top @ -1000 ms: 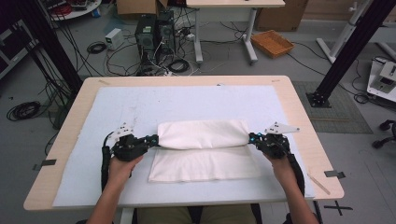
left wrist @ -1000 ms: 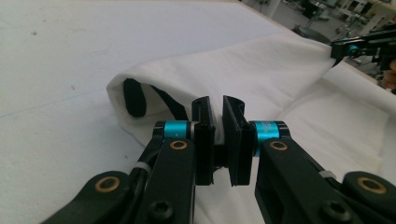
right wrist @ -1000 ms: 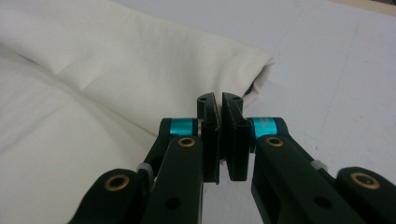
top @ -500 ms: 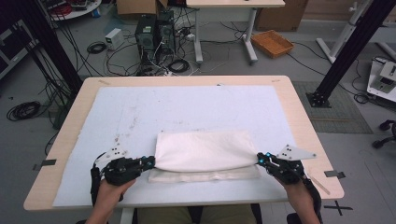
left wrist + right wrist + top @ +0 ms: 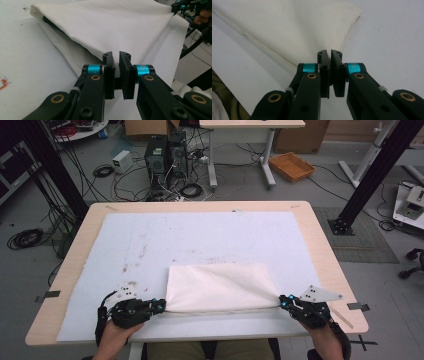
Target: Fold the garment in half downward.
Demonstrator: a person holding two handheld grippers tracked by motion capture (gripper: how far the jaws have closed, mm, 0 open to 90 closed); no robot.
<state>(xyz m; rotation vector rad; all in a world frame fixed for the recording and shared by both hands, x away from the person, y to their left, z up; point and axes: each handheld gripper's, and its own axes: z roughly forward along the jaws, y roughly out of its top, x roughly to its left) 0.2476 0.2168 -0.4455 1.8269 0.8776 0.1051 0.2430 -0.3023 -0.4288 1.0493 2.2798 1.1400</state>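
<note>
With the folded white cloth lying at the lower centre of the counter, each near corner apparently pinched by the left hand-held gripper and right hand-held gripper, edges are best aligned before release.

Your forearms are cut off by the bottom edge of the high view. The white cloth hides its lower layers under the top fold, and the corner pinched in your left gripper disappears between the jaws.
</note>
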